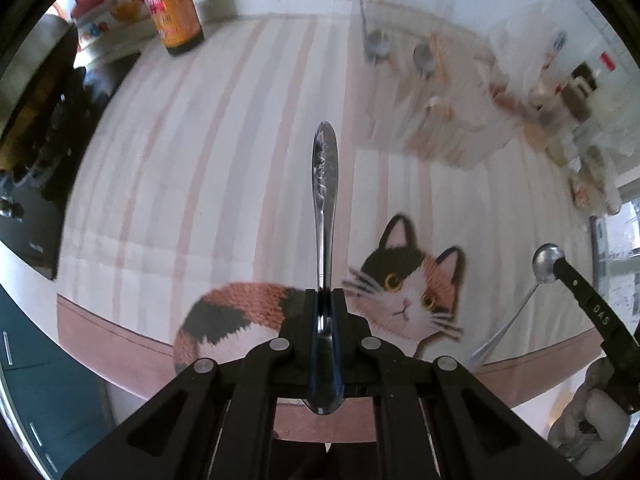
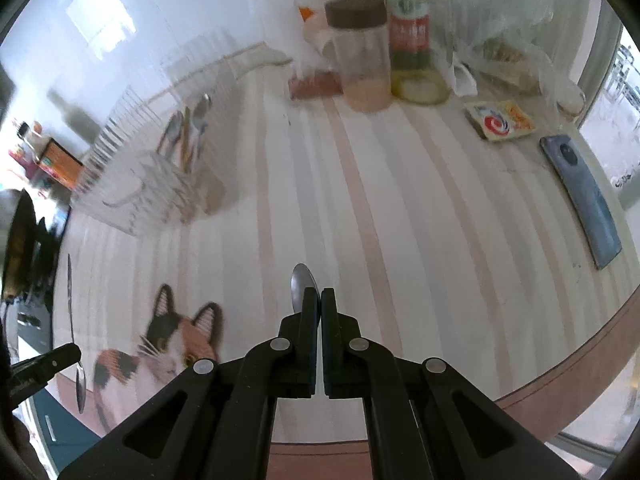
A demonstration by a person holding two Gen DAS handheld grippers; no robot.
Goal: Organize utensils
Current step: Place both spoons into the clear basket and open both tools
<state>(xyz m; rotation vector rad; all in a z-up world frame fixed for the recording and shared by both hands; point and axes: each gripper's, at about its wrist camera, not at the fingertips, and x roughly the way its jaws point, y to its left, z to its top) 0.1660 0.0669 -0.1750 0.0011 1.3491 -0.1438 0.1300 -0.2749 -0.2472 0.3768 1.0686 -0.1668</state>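
My left gripper point(image 1: 325, 294) is shut on a steel spoon point(image 1: 325, 184); its handle points forward and its bowl hangs below the fingers, above the table. My right gripper point(image 2: 316, 300) is shut on a second steel spoon point(image 2: 302, 284), whose bowl sticks out past the fingertips. From the left wrist view the right gripper point(image 1: 554, 266) and its spoon point(image 1: 516, 312) show at the right. From the right wrist view the left gripper point(image 2: 66, 354) and its spoon point(image 2: 71, 312) show at the far left. A clear utensil holder point(image 1: 424, 100) point(image 2: 168, 176) with spoons and chopsticks in it stands at the back.
A striped cloth point(image 1: 200, 160) with a calico cat picture point(image 1: 404, 288) covers the round table. Jars and bottles point(image 2: 364, 52) stand at the back, a phone point(image 2: 580, 196) and a packet point(image 2: 500, 120) lie right. A sauce bottle point(image 1: 176, 8) stands far left.
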